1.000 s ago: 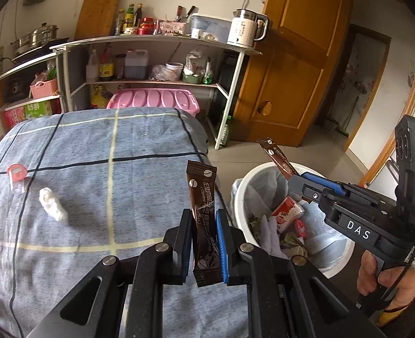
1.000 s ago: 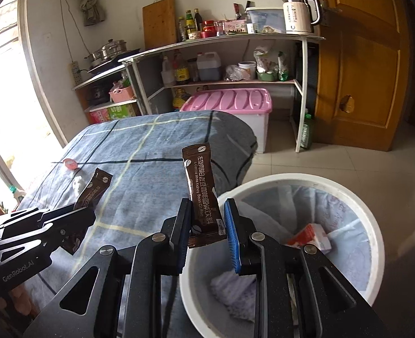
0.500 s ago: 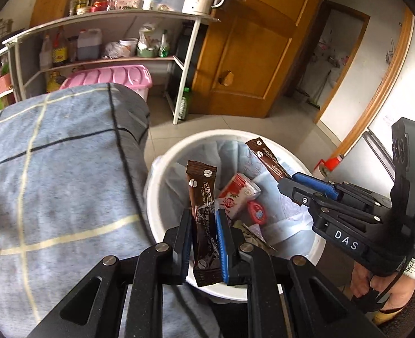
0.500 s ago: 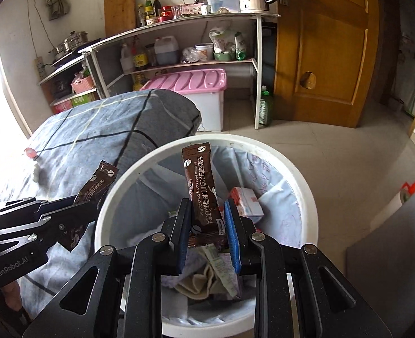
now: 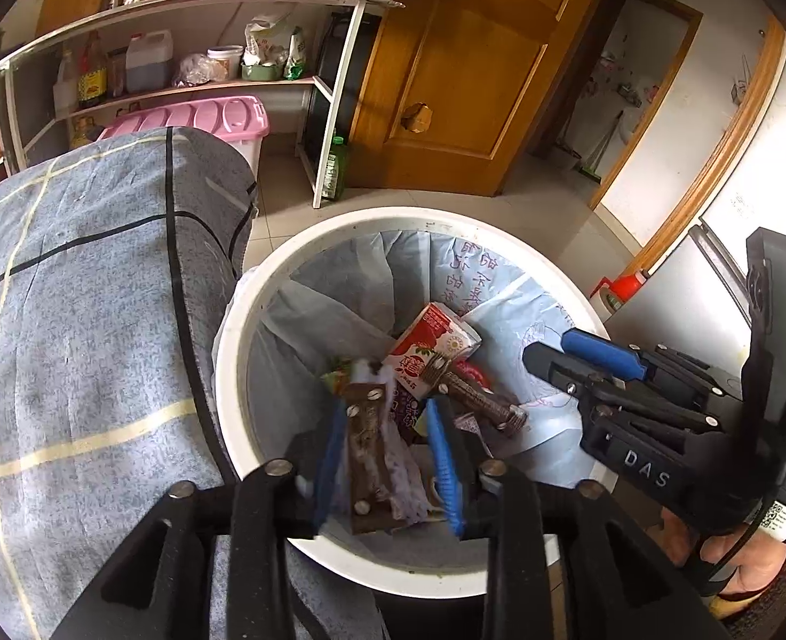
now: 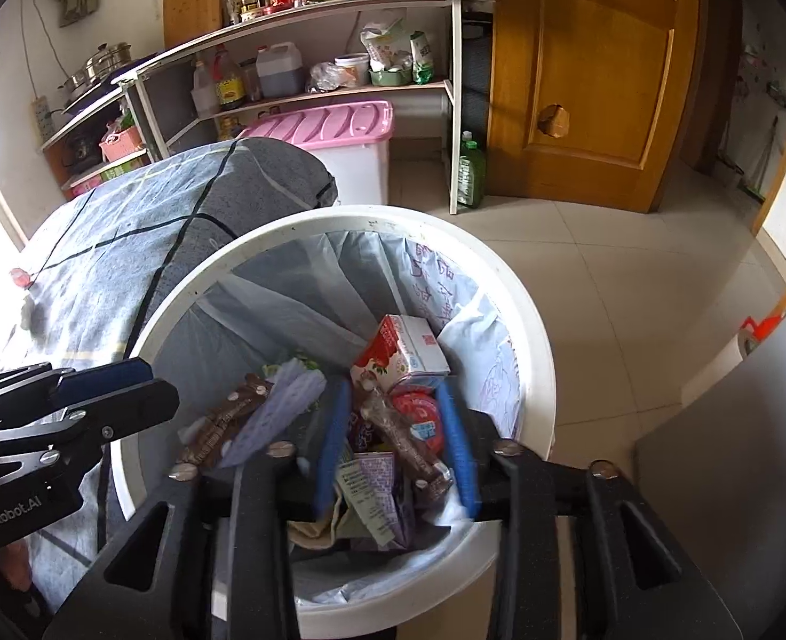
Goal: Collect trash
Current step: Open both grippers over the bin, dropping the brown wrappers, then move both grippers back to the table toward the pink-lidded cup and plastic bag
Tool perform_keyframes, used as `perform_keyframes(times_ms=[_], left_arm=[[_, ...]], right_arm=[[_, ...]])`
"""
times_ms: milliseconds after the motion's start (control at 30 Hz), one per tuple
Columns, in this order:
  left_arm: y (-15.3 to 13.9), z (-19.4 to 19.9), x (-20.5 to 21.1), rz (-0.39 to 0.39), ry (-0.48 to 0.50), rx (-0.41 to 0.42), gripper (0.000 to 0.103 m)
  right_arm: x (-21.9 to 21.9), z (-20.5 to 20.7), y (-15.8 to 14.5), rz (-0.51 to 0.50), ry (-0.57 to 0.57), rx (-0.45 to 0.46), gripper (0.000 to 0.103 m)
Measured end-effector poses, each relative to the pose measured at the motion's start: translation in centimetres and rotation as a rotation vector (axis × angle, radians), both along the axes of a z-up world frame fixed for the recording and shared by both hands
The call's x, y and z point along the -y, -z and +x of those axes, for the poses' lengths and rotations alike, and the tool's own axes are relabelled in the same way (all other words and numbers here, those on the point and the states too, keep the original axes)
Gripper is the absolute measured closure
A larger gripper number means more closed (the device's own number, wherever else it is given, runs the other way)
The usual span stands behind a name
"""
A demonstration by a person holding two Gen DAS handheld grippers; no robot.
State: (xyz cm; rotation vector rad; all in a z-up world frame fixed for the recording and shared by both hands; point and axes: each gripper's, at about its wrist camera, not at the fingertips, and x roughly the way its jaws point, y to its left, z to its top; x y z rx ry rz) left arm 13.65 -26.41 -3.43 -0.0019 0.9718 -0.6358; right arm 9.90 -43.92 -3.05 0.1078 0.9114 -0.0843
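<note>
Over the white bin [image 5: 222, 373], both grippers hang with jaws spread wide, gripping nothing. Two brown coffee sachets [image 5: 363, 458] [image 6: 406, 440], slim, printed and blurred, appear between the blue pads, apparently just released so they land on the carton [image 6: 403, 349] and wrappers inside the liner. Left of the bin lies a blue checked cloth [image 5: 83, 320].

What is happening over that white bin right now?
A person is clearing trash with a two-finger tool in each hand. Both tools, left and right, hang open over the white bin, and two brown coffee sachets are dropping between their blue pads onto the rubbish inside, near a red carton. The bin stands beside a blue blanket.
</note>
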Motion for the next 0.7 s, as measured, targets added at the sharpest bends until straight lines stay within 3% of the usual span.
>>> perform_keyframes(times_ms=[700], left_arm=[[-2.5, -0.6, -7.6, -0.020, -0.122, 0.083, 0.064]], right_arm=[[-4.8, -0.8, -3.1, 0.087, -0.037, 0.106, 0.058]])
